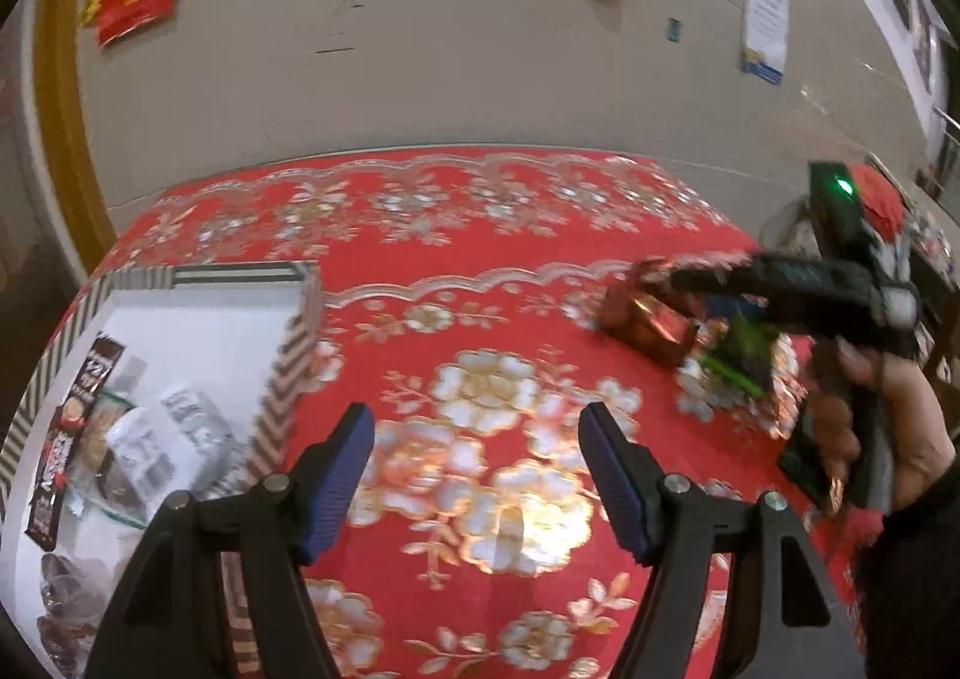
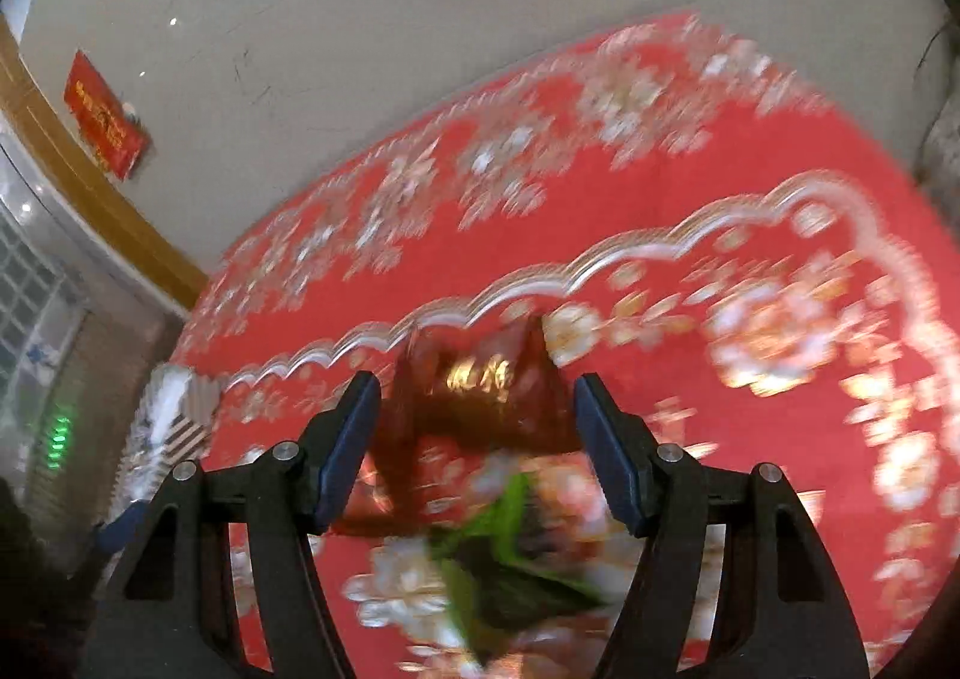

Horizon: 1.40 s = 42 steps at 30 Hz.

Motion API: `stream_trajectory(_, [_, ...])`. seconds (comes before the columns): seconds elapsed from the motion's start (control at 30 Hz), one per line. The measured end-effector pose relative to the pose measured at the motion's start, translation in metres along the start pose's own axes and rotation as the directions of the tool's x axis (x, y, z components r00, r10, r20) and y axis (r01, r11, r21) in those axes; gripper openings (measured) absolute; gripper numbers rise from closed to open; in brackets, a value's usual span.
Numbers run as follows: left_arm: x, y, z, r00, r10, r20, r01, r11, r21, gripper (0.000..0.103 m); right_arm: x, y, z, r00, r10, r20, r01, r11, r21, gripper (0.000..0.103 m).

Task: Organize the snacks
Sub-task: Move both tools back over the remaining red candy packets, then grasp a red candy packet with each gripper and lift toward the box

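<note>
Nearest in our left wrist view, the left gripper (image 1: 474,475) hangs over the red flowered cloth on the desk (image 1: 420,259), its jaws spread with nothing between them. Just to its left sits the striped box (image 1: 288,373), already holding several snack packets (image 1: 144,439), among them a long dark sachet.

In the right wrist view, our right gripper (image 2: 474,445) points down at the cloth with its jaws spread too. A green packet (image 2: 504,565) lies close beneath it, and a red-brown foil packet (image 2: 480,385) lies just beyond, between the fingertips but, as far as the blur lets us judge, not pinched. The left wrist view shows the same two packets side by side, well apart from the box, with a hand (image 1: 882,427) on the right gripper's handle.

We judge both packets light, thin, crinkly and a little slippery; they will buckle rather than resist. We would take the red-brown one across its middle, squeezing gently, not by a flimsy corner.
</note>
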State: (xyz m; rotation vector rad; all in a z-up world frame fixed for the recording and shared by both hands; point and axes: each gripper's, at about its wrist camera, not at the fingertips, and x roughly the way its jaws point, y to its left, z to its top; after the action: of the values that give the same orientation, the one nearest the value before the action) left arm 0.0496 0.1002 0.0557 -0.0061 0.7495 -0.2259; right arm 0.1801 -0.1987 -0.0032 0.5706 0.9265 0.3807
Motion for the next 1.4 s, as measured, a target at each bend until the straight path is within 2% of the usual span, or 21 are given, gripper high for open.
stream_trajectory(0.03, [0.0, 0.006, 0.001, 1.0, 0.004, 0.0, -0.004, 1.0, -0.02, 0.074, 0.005, 0.007, -0.003, 0.998, 0.044, -0.04, -0.045, 0.999, -0.023, 0.069])
stream_trajectory(0.1, [0.001, 0.015, 0.002, 1.0, 0.014, -0.003, -0.014, 0.998, -0.054, 0.075, 0.016, 0.024, -0.011, 0.977, 0.153, -0.151, -0.166, 0.984, -0.073, 0.07])
stream_trajectory(0.13, [0.003, 0.018, 0.001, 1.0, 0.019, -0.006, -0.019, 0.998, -0.059, 0.076, 0.021, 0.036, -0.02, 0.949, 0.215, -0.231, -0.243, 0.965, -0.098, 0.07])
stream_trajectory(0.17, [0.004, 0.02, 0.0, 1.0, 0.023, -0.009, -0.024, 0.998, -0.062, 0.076, 0.022, 0.044, -0.027, 0.931, 0.246, -0.27, -0.285, 0.952, -0.115, 0.07])
stream_trajectory(0.2, [0.005, 0.021, 0.0, 1.0, 0.027, -0.014, -0.028, 0.998, -0.064, 0.076, 0.018, 0.054, -0.035, 0.93, 0.244, -0.275, -0.293, 0.944, -0.151, 0.07])
stream_trajectory(0.27, [0.007, 0.021, -0.002, 0.999, 0.024, -0.022, -0.025, 0.998, -0.058, 0.076, 0.01, 0.058, -0.039, 0.95, 0.203, -0.238, -0.247, 0.953, -0.174, 0.07])
stream_trajectory(0.37, [0.012, 0.017, -0.005, 0.999, 0.024, -0.035, -0.026, 0.999, -0.045, 0.077, -0.016, 0.054, -0.038, 0.99, 0.117, -0.077, -0.128, 0.977, -0.169, 0.07])
stream_trajectory(0.4, [0.013, 0.016, -0.006, 0.999, 0.022, -0.04, -0.023, 0.999, -0.041, 0.077, -0.023, 0.053, -0.034, 1.0, 0.009, 0.001, -0.009, 0.983, -0.186, 0.07])
stream_trajectory(0.43, [0.014, 0.014, -0.007, 0.999, 0.019, -0.043, -0.021, 0.999, -0.037, 0.077, -0.027, 0.055, -0.031, 0.993, -0.097, 0.061, 0.108, 0.972, -0.21, 0.07])
stream_trajectory(0.5, [0.014, 0.01, -0.008, 0.999, 0.02, -0.046, -0.021, 0.999, -0.026, 0.077, -0.024, 0.063, -0.023, 0.95, -0.273, 0.151, 0.305, 0.912, -0.273, 0.07])
stream_trajectory(0.57, [0.012, 0.009, -0.008, 0.999, 0.016, -0.042, -0.017, 1.0, -0.019, 0.078, -0.022, 0.064, -0.018, 0.953, -0.254, 0.162, 0.291, 0.918, -0.271, 0.07])
stream_trajectory(0.7, [0.01, 0.01, -0.007, 0.999, 0.013, -0.04, -0.015, 1.0, -0.027, 0.079, -0.001, 0.056, -0.012, 0.991, -0.129, 0.043, 0.135, 0.976, -0.171, 0.07])
stream_trajectory(0.8, [0.008, 0.01, -0.007, 0.999, 0.011, -0.039, -0.012, 0.999, -0.029, 0.079, 0.024, 0.077, -0.024, 0.967, -0.256, 0.005, 0.249, 0.934, -0.255, 0.07])
stream_trajectory(0.9, [0.008, 0.01, -0.007, 0.999, 0.01, -0.037, -0.011, 0.999, -0.032, 0.079, 0.041, 0.089, -0.032, 0.947, -0.319, -0.025, 0.295, 0.901, -0.317, 0.07])
stream_trajectory(0.93, [0.008, 0.011, -0.007, 0.999, 0.008, -0.037, -0.009, 0.999, -0.032, 0.079, 0.048, 0.095, -0.035, 0.938, -0.345, -0.021, 0.317, 0.883, -0.345, 0.067])
stream_trajectory(0.97, [0.009, 0.011, -0.007, 0.999, 0.011, -0.04, -0.012, 0.999, -0.032, 0.079, 0.047, 0.096, -0.037, 0.933, -0.358, -0.022, 0.326, 0.871, -0.367, 0.05])
stream_trajectory(1.03, [0.01, 0.011, -0.008, 0.999, 0.011, -0.044, -0.012, 0.999, -0.03, 0.079, 0.046, 0.096, -0.042, 0.917, -0.398, 0.006, 0.369, 0.843, -0.392, 0.038])
stream_trajectory(1.13, [0.01, 0.007, -0.011, 0.999, 0.01, -0.036, -0.01, 1.0, -0.002, 0.079, 0.029, 0.089, -0.048, 0.906, -0.421, 0.035, 0.397, 0.819, -0.414, 0.037])
stream_trajectory(1.27, [0.012, -0.01, -0.011, 0.998, -0.048, -0.027, 0.05, 0.997, 0.066, 0.079, -0.006, 0.064, -0.048, 0.919, -0.39, 0.051, 0.382, 0.856, -0.348, 0.037])
stream_trajectory(1.33, [0.02, -0.025, -0.004, 0.998, -0.035, -0.053, 0.039, 0.996, 0.086, 0.079, -0.029, 0.049, -0.049, 0.924, -0.376, 0.063, 0.377, 0.873, -0.309, 0.037])
stream_trajectory(1.4, [0.032, -0.047, 0.01, 0.992, -0.083, -0.094, 0.093, 0.989, 0.112, 0.079, -0.044, 0.037, -0.049, 0.922, -0.377, 0.082, 0.385, 0.883, -0.269, 0.037])
